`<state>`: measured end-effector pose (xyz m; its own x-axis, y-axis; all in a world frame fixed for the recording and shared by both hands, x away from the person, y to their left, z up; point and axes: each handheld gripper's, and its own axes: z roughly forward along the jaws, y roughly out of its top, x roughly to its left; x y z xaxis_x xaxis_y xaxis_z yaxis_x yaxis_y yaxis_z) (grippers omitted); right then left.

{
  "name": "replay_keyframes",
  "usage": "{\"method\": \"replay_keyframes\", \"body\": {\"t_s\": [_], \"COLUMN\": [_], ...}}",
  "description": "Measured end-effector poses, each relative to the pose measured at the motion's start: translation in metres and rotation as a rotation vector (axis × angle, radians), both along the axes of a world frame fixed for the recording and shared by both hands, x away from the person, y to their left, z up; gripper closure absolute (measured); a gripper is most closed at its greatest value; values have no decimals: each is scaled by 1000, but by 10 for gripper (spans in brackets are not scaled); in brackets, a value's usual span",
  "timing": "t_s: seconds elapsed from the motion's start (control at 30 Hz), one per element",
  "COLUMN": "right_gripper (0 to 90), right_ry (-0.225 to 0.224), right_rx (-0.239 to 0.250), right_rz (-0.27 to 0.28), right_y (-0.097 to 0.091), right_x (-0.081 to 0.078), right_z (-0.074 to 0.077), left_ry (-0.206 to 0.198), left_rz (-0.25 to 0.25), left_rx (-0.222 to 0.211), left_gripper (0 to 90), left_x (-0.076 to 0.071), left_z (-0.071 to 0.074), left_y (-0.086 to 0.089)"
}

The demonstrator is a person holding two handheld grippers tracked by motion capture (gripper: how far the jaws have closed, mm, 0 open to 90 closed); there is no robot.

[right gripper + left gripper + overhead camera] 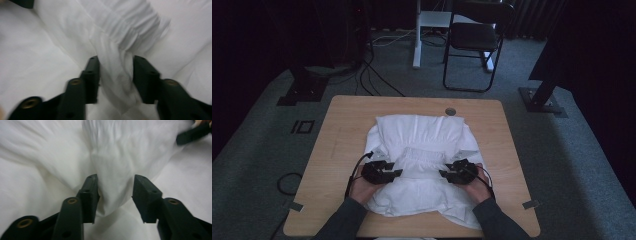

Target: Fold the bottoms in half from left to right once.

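White garment (422, 160) spread flat on the surface (337, 145), folded edge with gathered waistband running left to right across the middle, directly between the two tools. Left tool (387, 170) at the left end of that band, right tool (452, 171) at the right end — each hand equally near its own end, long axis of the fold lying straight from one tool to the other.

Left tool (115, 192): jaws about half open, a pinched ridge of cloth standing between them, near pad touching, far pad apart from it.

Right tool (115, 75): jaws likewise half open, a twisted fold of garment (112, 50) between them — loosely flanked, not clamped.

Judged: fold just laid down, release under way.
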<state>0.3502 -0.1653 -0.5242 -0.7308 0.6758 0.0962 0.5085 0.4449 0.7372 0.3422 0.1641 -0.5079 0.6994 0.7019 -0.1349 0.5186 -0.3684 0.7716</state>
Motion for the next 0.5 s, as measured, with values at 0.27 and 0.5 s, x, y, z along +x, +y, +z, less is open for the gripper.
{"method": "replay_keyframes", "body": {"t_s": [0.27, 0.5], "right_gripper": [854, 849], "right_ry": [-46, 118], "right_rx": [84, -32], "right_rz": [-125, -209], "right_y": [-19, 0], "right_x": [23, 68], "right_z": [25, -17], "left_ry": [-16, 100], "left_rz": [115, 102], "left_rx": [16, 162], "left_gripper": [891, 864], "left_x": [36, 68], "left_z": [23, -15], "left_y": [-5, -36]}}
